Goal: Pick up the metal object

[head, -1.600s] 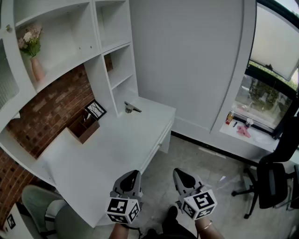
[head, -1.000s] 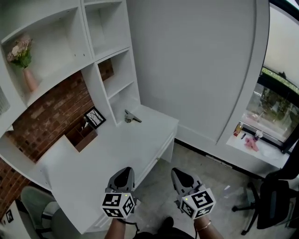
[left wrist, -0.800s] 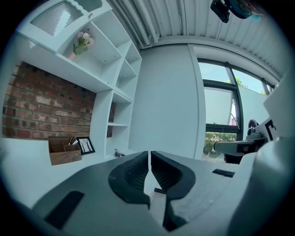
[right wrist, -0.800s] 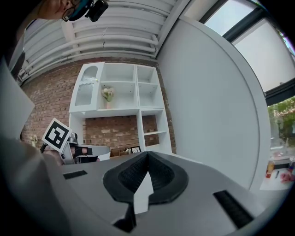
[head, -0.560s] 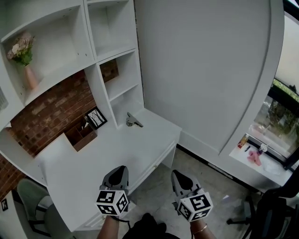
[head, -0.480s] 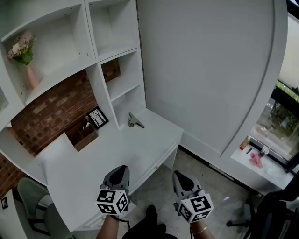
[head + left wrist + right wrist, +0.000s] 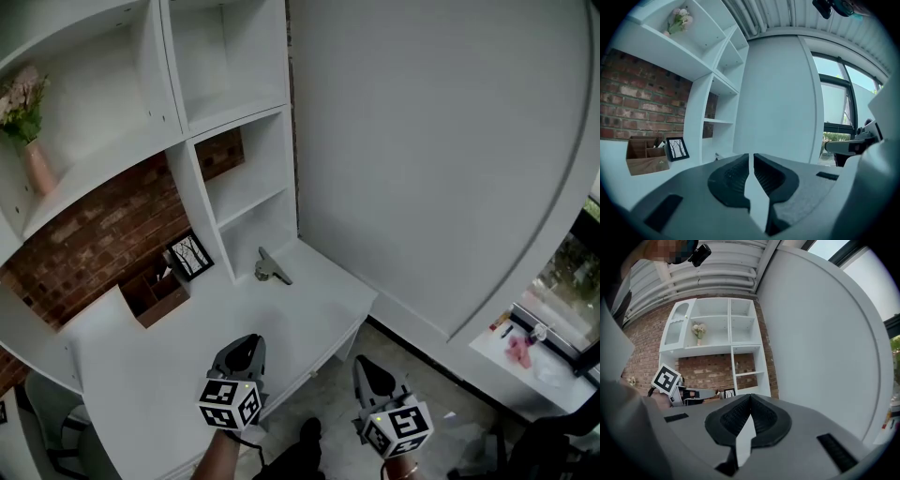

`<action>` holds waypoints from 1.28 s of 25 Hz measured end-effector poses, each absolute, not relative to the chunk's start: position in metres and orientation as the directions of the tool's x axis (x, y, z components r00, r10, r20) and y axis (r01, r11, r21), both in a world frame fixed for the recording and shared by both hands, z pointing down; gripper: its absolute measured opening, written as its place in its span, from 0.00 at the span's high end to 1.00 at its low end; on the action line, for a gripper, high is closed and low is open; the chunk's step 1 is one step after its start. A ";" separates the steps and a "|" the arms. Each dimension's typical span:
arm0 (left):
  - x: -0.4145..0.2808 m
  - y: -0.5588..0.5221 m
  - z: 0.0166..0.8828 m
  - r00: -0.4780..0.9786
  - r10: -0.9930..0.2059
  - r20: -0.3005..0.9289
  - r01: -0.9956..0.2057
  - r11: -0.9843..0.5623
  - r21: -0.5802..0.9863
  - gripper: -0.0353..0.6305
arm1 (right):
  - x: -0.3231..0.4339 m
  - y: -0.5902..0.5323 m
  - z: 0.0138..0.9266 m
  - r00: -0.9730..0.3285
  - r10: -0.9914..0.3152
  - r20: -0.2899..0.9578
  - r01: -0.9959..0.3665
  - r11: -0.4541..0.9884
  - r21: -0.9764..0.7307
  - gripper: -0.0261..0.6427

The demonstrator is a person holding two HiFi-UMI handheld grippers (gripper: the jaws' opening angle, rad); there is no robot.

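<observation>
A small grey metal object lies at the far end of the white desk, in front of the lowest shelf niche. My left gripper hovers over the desk's near edge, shut with nothing between its jaws. My right gripper hangs beside it over the floor, also shut and empty. Both are well short of the metal object. In the left gripper view the jaws point toward the shelves; a sliver of the metal object shows just above them. The right gripper view looks along its jaws at the brick wall.
A brown wooden organiser and a small framed picture stand on the desk against the brick wall. White shelving rises above, with a pink vase of flowers. A curved white wall panel is at right.
The view has moved closer to the desk and shelves and turned left, so the window has slid out at right. Both grippers stay shut and low in the view.
</observation>
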State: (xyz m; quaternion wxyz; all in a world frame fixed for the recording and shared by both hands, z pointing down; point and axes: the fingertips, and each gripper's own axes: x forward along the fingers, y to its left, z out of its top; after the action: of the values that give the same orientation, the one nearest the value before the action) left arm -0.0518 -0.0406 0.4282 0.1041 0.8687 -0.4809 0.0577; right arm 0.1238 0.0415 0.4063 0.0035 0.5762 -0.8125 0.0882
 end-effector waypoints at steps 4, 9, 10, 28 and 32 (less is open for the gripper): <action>-0.044 -0.088 0.436 0.516 -0.828 0.220 -0.857 -0.500 0.125 0.89 | 0.131 -0.007 0.409 -0.347 -0.929 0.131 -0.934 0.330 -0.133 0.95; -0.041 -0.139 0.450 0.511 -0.824 0.245 -0.859 -0.478 0.182 0.83 | 0.126 -0.064 0.414 -0.372 -0.915 0.158 -0.925 0.351 -0.146 0.95; -0.042 -0.149 0.454 0.508 -0.824 0.251 -0.860 -0.472 0.192 0.82 | 0.124 -0.074 0.416 -0.379 -0.910 0.167 -0.922 0.356 -0.151 0.95; -0.058 -0.258 0.508 0.445 -0.825 0.348 -0.866 -0.299 0.401 0.74 | 0.112 -0.184 0.435 -0.463 -0.862 0.206 -0.883 0.428 -0.192 0.95; -0.056 -0.278 0.520 0.419 -0.829 0.370 -0.869 -0.249 0.427 0.73 | 0.111 -0.216 0.437 -0.516 -0.835 0.190 -0.854 0.484 -0.193 0.95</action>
State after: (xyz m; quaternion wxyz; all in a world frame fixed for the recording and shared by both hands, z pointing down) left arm -0.0562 -0.2783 0.5196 0.2941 0.7894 -0.5378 0.0343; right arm 0.1112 -0.2164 0.4367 0.0349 0.4907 -0.8606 0.1320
